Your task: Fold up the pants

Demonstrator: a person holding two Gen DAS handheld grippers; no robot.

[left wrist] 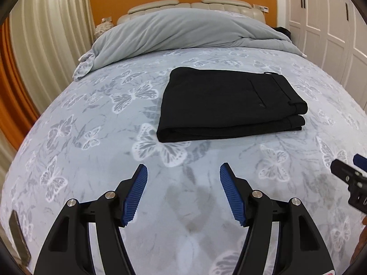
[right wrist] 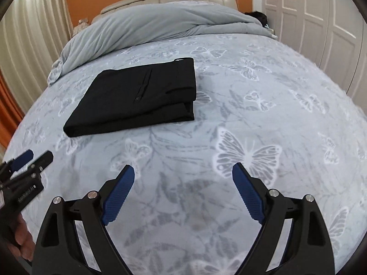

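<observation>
Black pants (left wrist: 229,105) lie folded into a flat rectangular stack on the butterfly-print bedspread (left wrist: 91,126), waistband to the right. In the right wrist view the pants (right wrist: 137,100) sit to the upper left. My left gripper (left wrist: 183,169) is open and empty, hovering over the bedspread in front of the pants. My right gripper (right wrist: 183,169) is open and empty, to the right of and nearer than the pants. The right gripper shows at the right edge of the left wrist view (left wrist: 351,171); the left gripper shows at the left edge of the right wrist view (right wrist: 29,160).
A bunched grey duvet (left wrist: 179,29) lies across the head of the bed, against a beige headboard (left wrist: 183,4). Curtains (left wrist: 45,34) hang at left, white wardrobe doors (left wrist: 321,23) stand at right. A dark item (right wrist: 257,15) lies near the duvet's right end.
</observation>
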